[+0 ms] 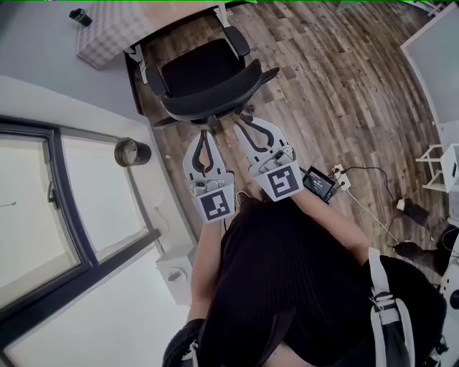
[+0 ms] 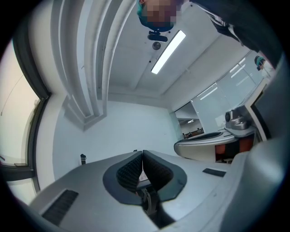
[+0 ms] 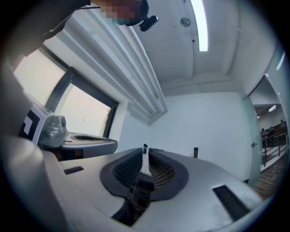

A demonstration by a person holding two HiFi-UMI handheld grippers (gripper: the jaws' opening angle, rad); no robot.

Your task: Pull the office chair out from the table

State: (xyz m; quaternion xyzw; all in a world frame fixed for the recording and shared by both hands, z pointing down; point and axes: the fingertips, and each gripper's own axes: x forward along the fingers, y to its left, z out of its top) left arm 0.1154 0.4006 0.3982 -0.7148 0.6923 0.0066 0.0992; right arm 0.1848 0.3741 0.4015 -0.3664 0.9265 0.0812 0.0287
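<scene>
The black office chair (image 1: 204,75) stands at the top of the head view, its seat turned toward the table (image 1: 181,11) and its backrest toward me. My left gripper (image 1: 206,133) hovers just short of the backrest's lower edge. Its pads (image 2: 131,172) are pressed together with nothing between them. My right gripper (image 1: 240,119) is beside it, closer to the backrest. A thin slit shows between its pads (image 3: 158,171), with nothing in it. Both gripper views look over the jaws at a white wall and ceiling, and the chair is hidden in them.
A large window (image 1: 43,208) fills the left. On the wood floor by it stand a round metal bin (image 1: 131,152) and a white box (image 1: 176,269). To the right lie a power strip with cables (image 1: 319,183), and a white shelf (image 1: 445,165) stands further off.
</scene>
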